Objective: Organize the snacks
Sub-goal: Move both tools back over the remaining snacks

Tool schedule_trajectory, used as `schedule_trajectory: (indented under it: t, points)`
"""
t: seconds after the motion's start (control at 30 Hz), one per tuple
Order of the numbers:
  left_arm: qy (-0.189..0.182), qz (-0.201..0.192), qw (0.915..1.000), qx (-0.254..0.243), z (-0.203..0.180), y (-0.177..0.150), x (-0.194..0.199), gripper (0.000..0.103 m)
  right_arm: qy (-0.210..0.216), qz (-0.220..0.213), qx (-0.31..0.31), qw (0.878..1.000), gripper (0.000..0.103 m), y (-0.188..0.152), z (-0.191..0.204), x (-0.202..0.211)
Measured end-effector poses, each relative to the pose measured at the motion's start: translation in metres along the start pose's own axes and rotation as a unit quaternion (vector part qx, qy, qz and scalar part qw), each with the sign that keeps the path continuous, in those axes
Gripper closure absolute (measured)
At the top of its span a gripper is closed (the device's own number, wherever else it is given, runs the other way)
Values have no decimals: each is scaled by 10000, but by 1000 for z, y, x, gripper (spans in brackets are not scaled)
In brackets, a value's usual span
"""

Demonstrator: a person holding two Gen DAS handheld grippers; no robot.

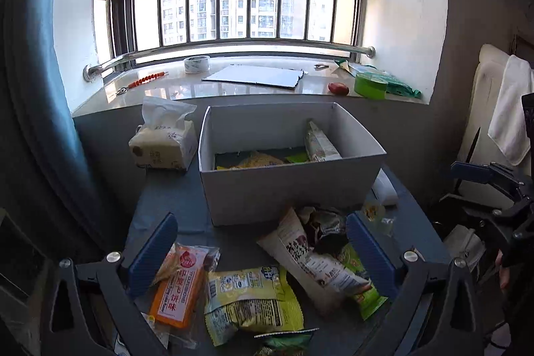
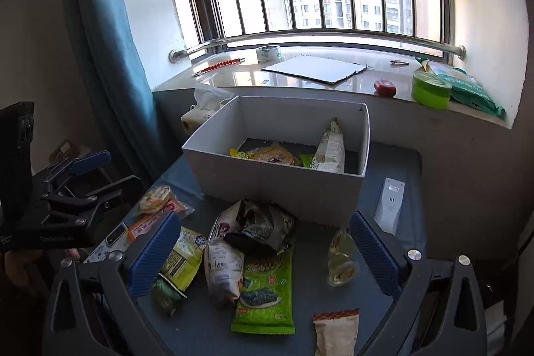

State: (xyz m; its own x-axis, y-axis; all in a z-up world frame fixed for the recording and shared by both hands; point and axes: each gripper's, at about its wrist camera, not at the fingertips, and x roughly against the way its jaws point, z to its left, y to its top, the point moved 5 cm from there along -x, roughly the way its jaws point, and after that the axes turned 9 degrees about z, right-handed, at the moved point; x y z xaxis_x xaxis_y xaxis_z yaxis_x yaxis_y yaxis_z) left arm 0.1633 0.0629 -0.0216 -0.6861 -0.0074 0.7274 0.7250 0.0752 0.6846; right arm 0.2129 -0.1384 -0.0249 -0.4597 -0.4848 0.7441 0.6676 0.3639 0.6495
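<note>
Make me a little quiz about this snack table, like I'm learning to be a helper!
1. True or false: the white box already has snacks inside.
2. Which lies right of the box? A) tissue pack B) white remote C) tape roll
3. Fill in: the green seaweed packet lies on the ____, not in the box.

Key: 1 true; 2 B; 3 table.

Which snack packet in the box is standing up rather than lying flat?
The white printed packet, leaning upright against the grey box's right wall; the yellow packet lies flat.
</note>
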Motion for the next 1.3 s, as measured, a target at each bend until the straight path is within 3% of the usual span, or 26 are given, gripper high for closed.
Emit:
schedule_trajectory:
  t: [0.17,0.3,0.37,0.5,0.63,0.9,0.97,1.0,1.03,1.1,1.3]
  points:
    - [-205,33,9996,166,-3,-53,-7,0,-71,129,-322,9994,0,-60,-15,2]
    - [-470,420,9958,663,4,-94,-21,0,-198,407,-664,9968,0,-108,-32,-14]
    - [-475,500,9954,661,4,-105,-23,0,-385,558,-709,9952,0,-123,-40,-24]
    - [-396,550,9953,687,5,-116,-25,0,-679,818,-643,9923,0,-136,-54,-45]
    - [-436,617,9948,679,4,-120,-30,0,-677,1112,-722,9889,0,-142,-69,-68]
    - [-420,803,9932,727,7,-128,-42,0,-717,1148,-765,9878,1,-143,-89,-88]
    - [-397,861,9930,698,5,-130,-47,0,-909,1147,-647,9871,6,-143,-89,-88]
    - [-382,901,9928,696,5,-131,-50,0,-1064,1152,-580,9859,15,-142,-89,-88]
    - [-353,923,9927,696,5,-131,-52,0,-1178,1144,-505,9851,31,-142,-88,-88]
    - [-316,943,9928,673,4,-130,-57,0,-1144,1114,-342,9866,51,-142,-84,-86]
    - [-35,1096,9924,555,9,-114,-80,0,-1066,1037,-354,9882,56,-145,-81,-80]
